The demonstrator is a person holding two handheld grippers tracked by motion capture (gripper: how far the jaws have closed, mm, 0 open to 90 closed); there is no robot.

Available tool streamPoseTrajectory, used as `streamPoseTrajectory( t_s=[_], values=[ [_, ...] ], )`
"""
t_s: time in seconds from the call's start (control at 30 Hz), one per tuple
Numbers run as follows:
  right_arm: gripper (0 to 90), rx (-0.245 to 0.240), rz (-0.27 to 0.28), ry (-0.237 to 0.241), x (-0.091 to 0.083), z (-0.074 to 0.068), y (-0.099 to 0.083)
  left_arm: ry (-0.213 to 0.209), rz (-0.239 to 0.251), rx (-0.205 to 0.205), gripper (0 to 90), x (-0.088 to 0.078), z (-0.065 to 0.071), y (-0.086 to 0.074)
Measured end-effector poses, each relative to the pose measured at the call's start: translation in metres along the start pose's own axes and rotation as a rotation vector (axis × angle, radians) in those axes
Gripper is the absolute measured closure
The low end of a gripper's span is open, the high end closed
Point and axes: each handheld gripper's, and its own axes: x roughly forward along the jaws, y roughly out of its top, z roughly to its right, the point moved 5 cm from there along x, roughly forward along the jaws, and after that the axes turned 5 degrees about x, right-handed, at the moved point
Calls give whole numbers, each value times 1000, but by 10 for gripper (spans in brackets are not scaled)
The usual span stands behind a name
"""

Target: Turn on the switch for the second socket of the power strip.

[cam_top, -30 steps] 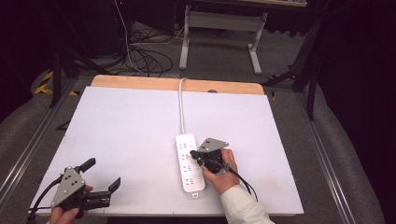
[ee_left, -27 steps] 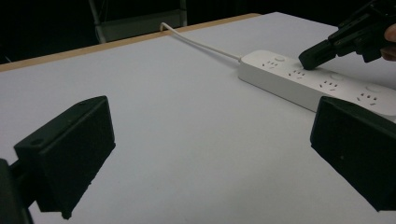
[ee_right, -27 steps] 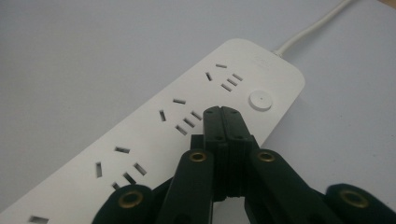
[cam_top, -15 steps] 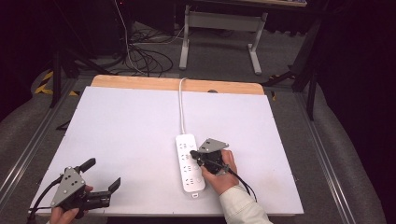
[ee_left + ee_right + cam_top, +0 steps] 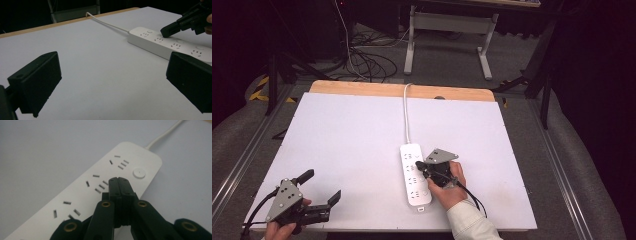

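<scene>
Your right gripper (image 5: 418, 165): jaws closed, empty, tip down on strip (image 5: 414, 174), beside button at 1 o'clock. Hardly moved over last second, so likely pressing switch. Your left gripper (image 5: 321, 191): open, idle, bench (image 5: 337, 130) at 7 o'clock. Strip mid-bench, cord to 12.

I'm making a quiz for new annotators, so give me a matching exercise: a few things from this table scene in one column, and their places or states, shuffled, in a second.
Things:
1. left tool
2. right tool
3. power strip
4. cord

States or places:
A. runs from the strip over the table's far edge
B. jaws together, tip over the sockets
C. jaws wide apart, at the table's near left corner
D. lies flat on the white table, right of centre

Pairs: 1-C, 2-B, 3-D, 4-A
</scene>
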Motion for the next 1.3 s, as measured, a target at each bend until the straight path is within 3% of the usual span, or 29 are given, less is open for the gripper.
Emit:
streamPoseTrajectory(
  t_s=[0.13, 0.67, 1.3],
  values=[
    [900, -32, 17, -13, -3, -2, 1, -3, 0, 0, 5, 0, 0, 0],
    [900, -9, 106, 13, -27, -3, 16, -3, -1, 0, 5, 1, 0, 0],
    [892, -62, 164, 50, -47, -12, 30, 0, -2, -1, 5, 0, -1, 0]
  ],
)
